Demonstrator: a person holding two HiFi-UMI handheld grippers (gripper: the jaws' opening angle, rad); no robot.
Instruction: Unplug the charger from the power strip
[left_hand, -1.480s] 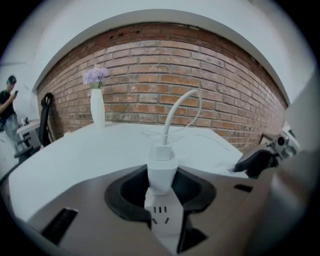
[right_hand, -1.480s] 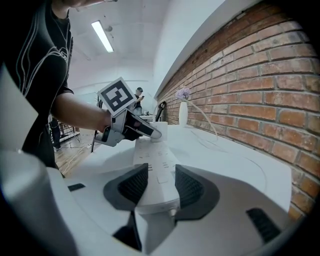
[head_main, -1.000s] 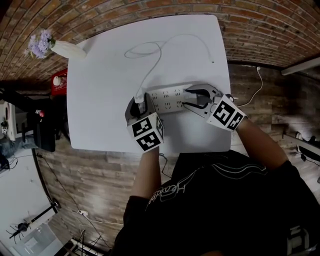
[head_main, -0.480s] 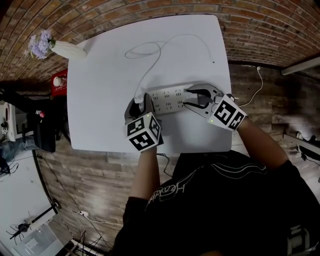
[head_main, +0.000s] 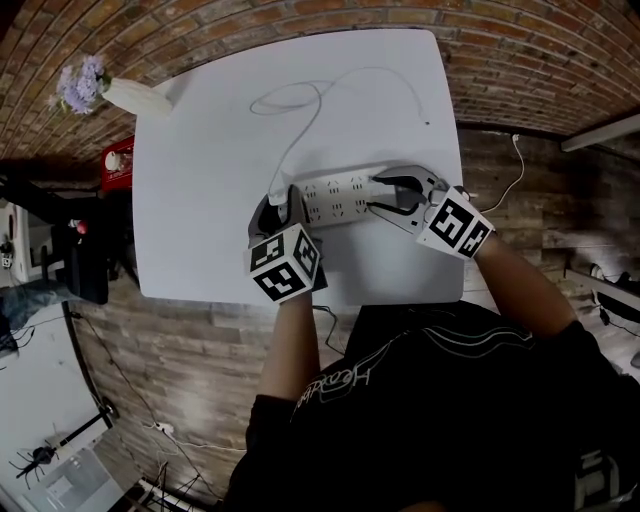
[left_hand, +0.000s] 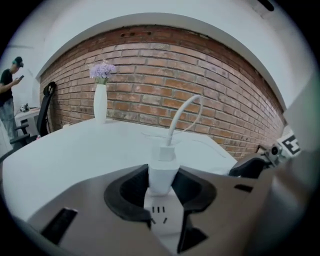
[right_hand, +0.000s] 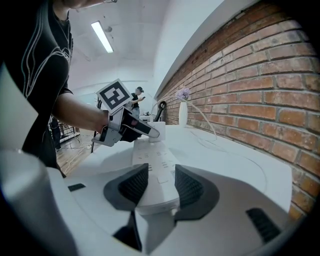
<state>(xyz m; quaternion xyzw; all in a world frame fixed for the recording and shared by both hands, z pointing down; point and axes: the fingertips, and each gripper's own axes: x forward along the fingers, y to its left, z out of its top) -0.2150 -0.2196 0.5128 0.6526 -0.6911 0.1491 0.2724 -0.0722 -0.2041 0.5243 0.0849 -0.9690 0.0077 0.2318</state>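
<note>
A white charger (left_hand: 163, 167) stands plugged into the left end of the white power strip (head_main: 345, 196), upright, its white cable (head_main: 300, 110) looping off across the white table (head_main: 210, 240). My left gripper (left_hand: 163, 181) is shut on the charger, a dark pad pressed against each of its sides. In the head view the left gripper (head_main: 279, 206) sits at the strip's left end and the right gripper (head_main: 384, 195) at its right end. The right gripper (right_hand: 161, 173) is shut on the power strip (right_hand: 150, 159), clamping its near end flat on the table.
A white vase with purple flowers (head_main: 98, 92) stands at the table's far left corner. A brick wall (left_hand: 210, 95) runs behind the table. The near table edge (head_main: 300, 297) lies just behind both hands. A red object (head_main: 118, 158) sits beyond the left edge.
The left gripper has rolled a little about its own axis, so its marker cube now sits slightly further left. Charger, strip and right gripper have not moved.
</note>
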